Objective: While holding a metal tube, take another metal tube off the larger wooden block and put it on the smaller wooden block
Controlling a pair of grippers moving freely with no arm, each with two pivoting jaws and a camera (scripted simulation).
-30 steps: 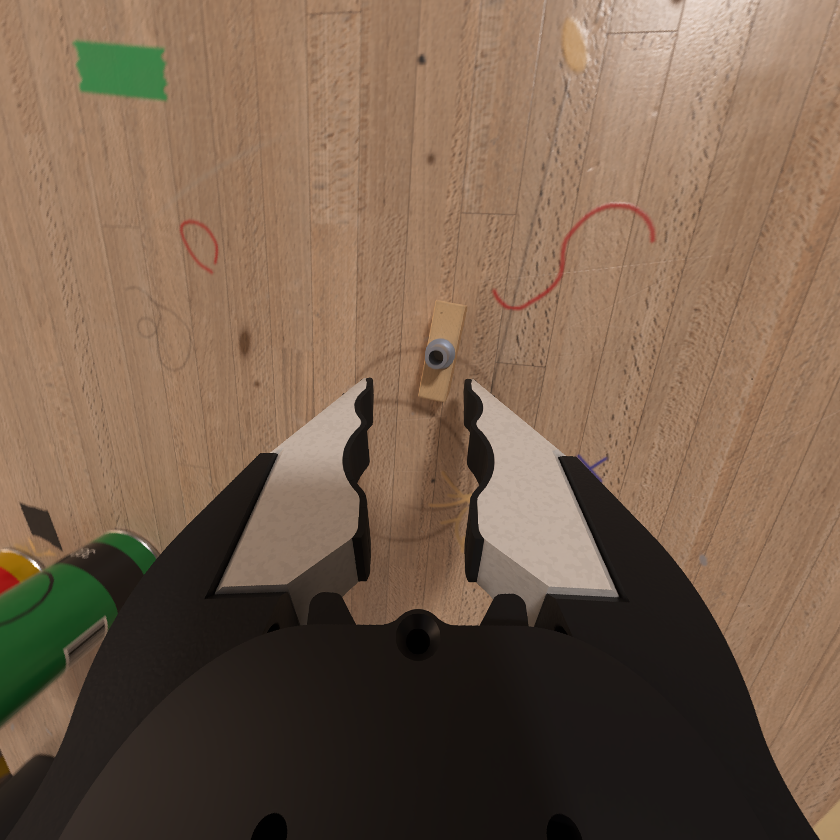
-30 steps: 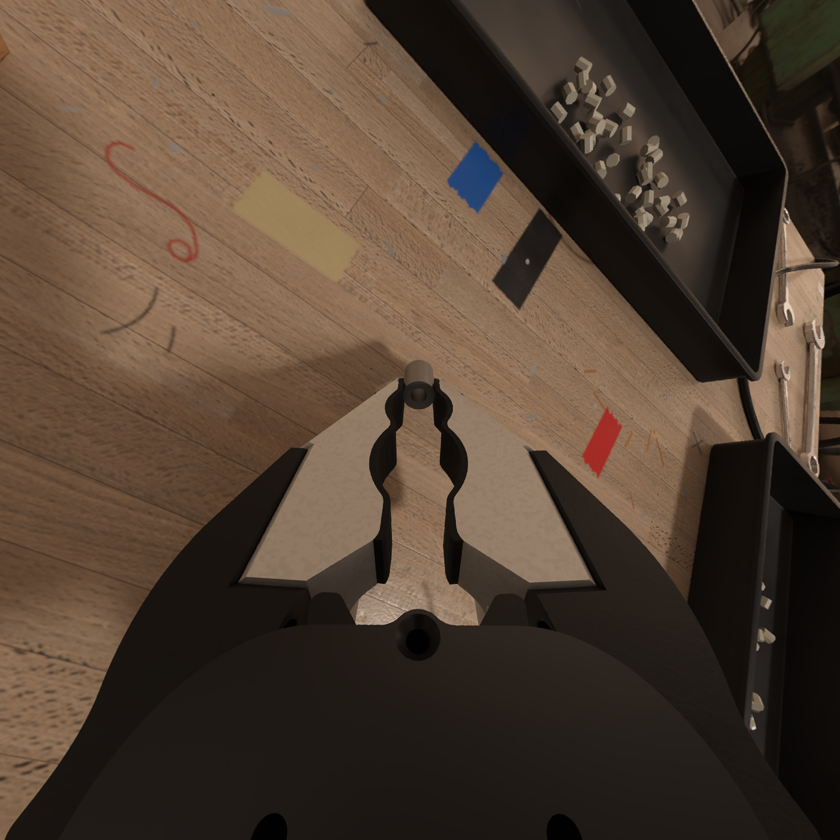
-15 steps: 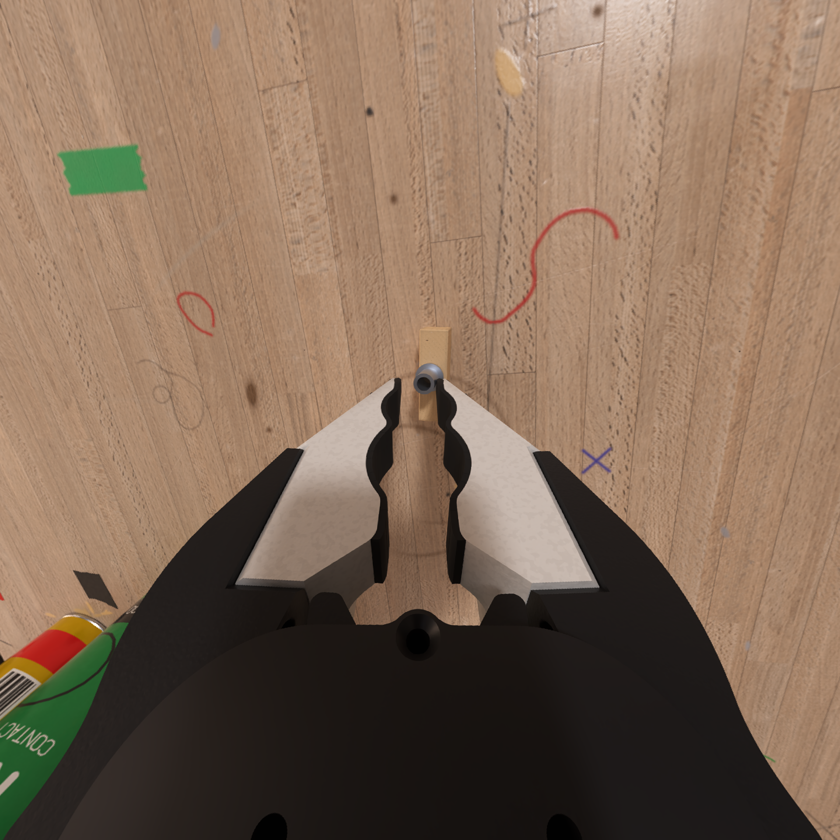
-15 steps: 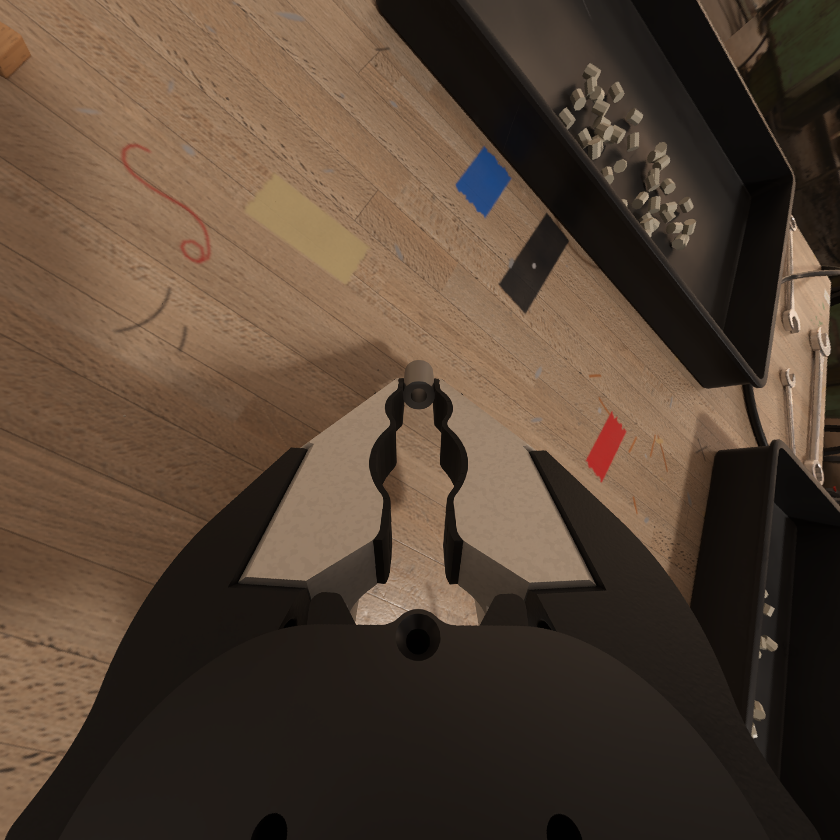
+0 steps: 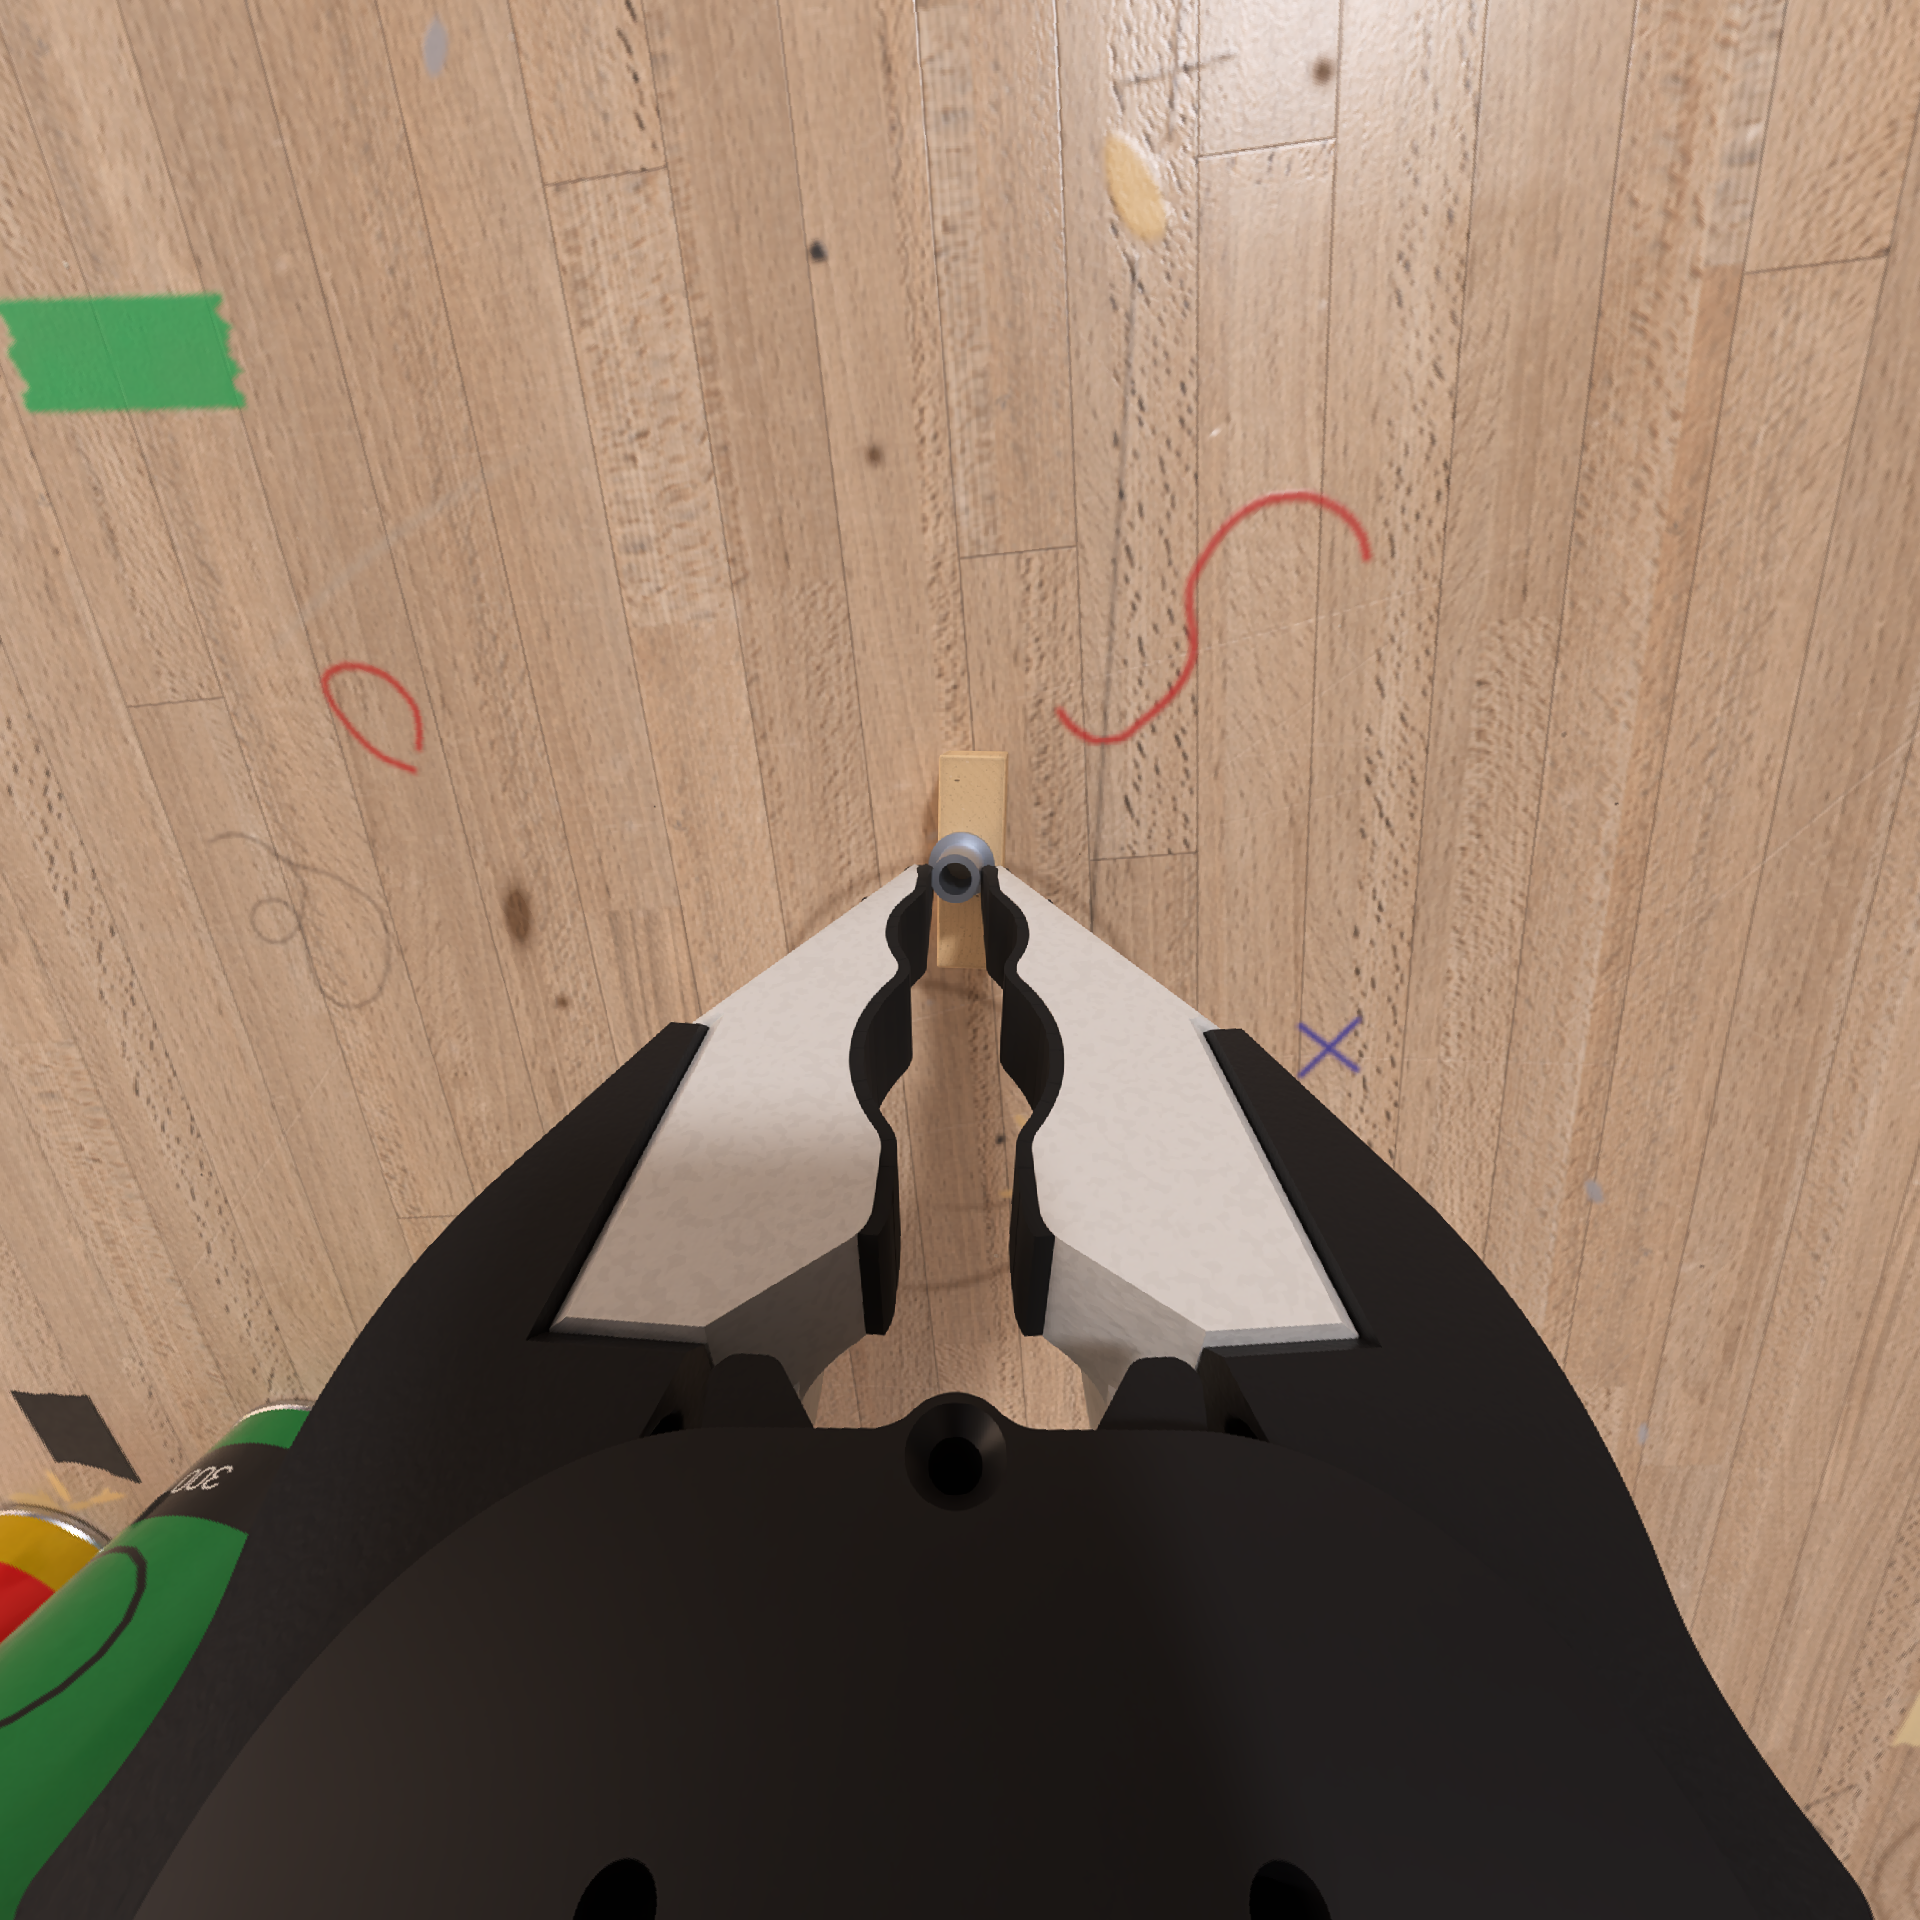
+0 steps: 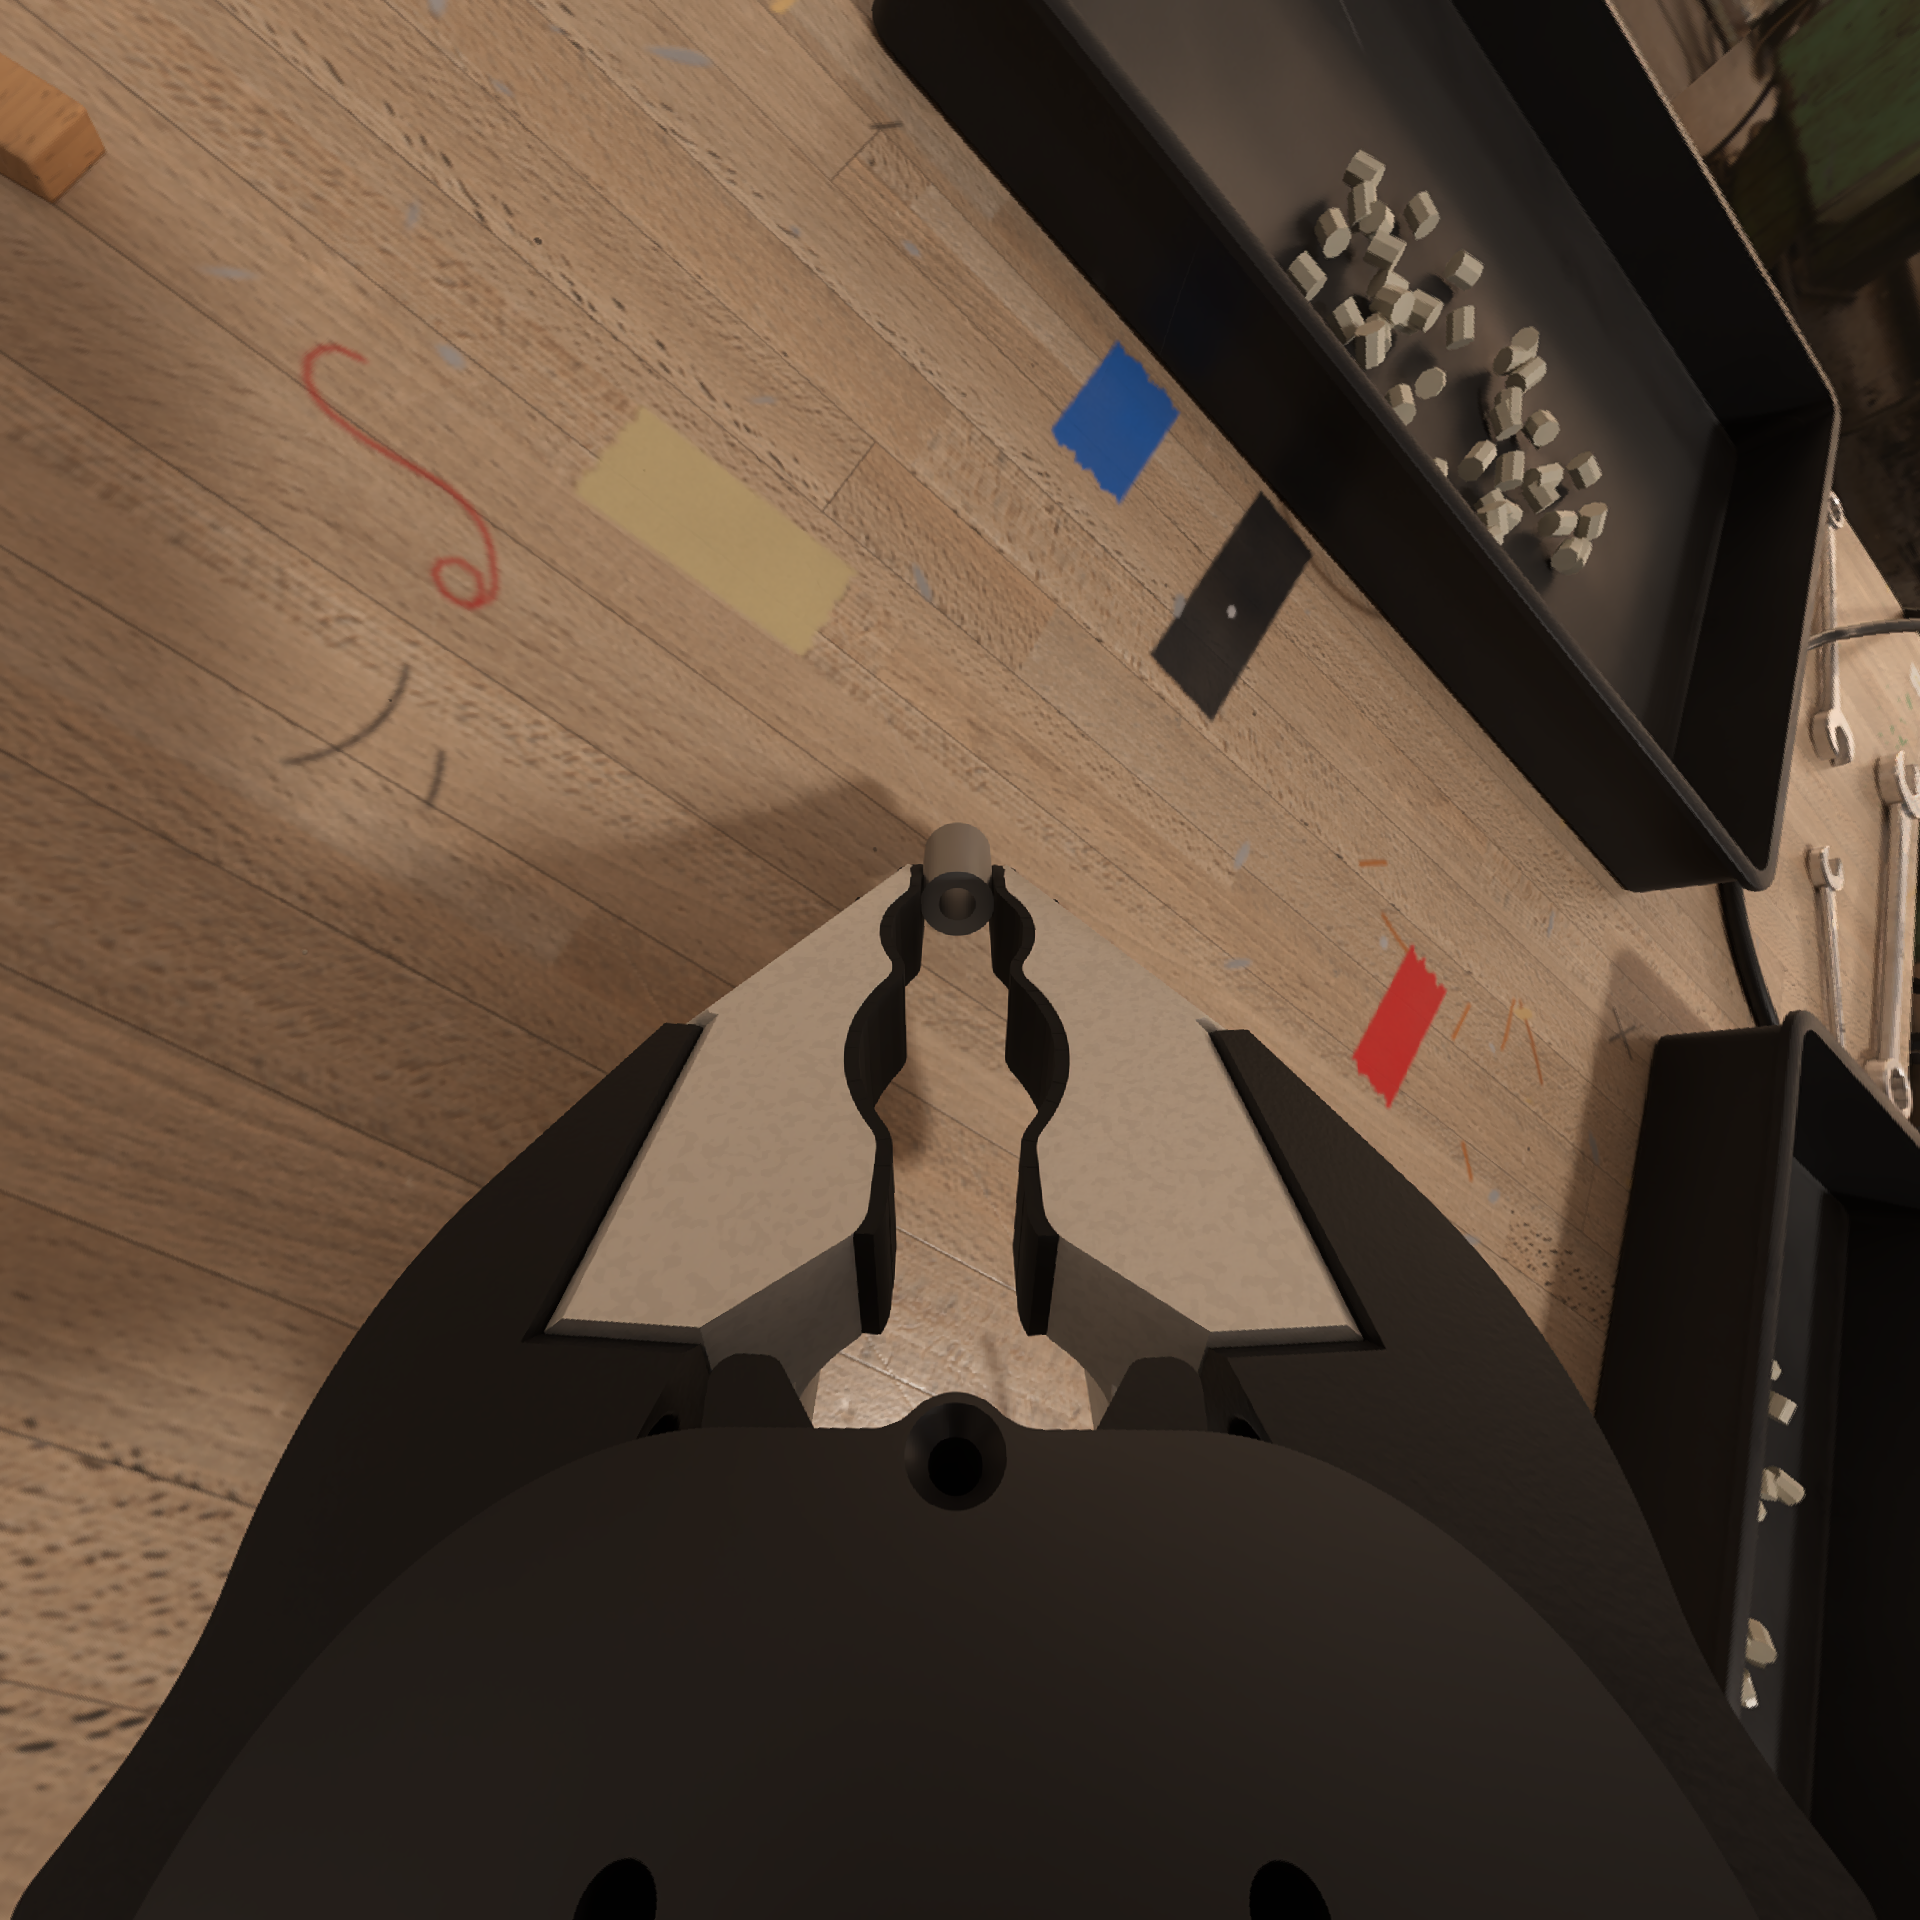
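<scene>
In the left wrist view my left gripper [image 5: 956, 885] is shut on a small grey metal tube [image 5: 956, 864], seen end-on between the fingertips. Right under it a narrow pale wooden block [image 5: 972, 800] lies on the wooden table. I cannot tell whether the tube still touches the block. In the right wrist view my right gripper [image 6: 956, 902] is shut on a second grey metal tube [image 6: 954, 854] and holds it above the table. The corner of another wooden block [image 6: 42, 140] shows at the top left edge of that view.
A green spray can [image 5: 94, 1662] lies beside the left gripper at the lower left. A black tray of small grey parts [image 6: 1621, 665] lies at the upper right, a second black tray [image 6: 1714, 1299] at the right edge, with wrenches [image 6: 1896, 883] between them. Flat tape patches and pen marks dot the table.
My left gripper went from open to shut around the tube on the narrow block. My right gripper stayed shut on its tube and drifted a little, bringing a block corner into view.
</scene>
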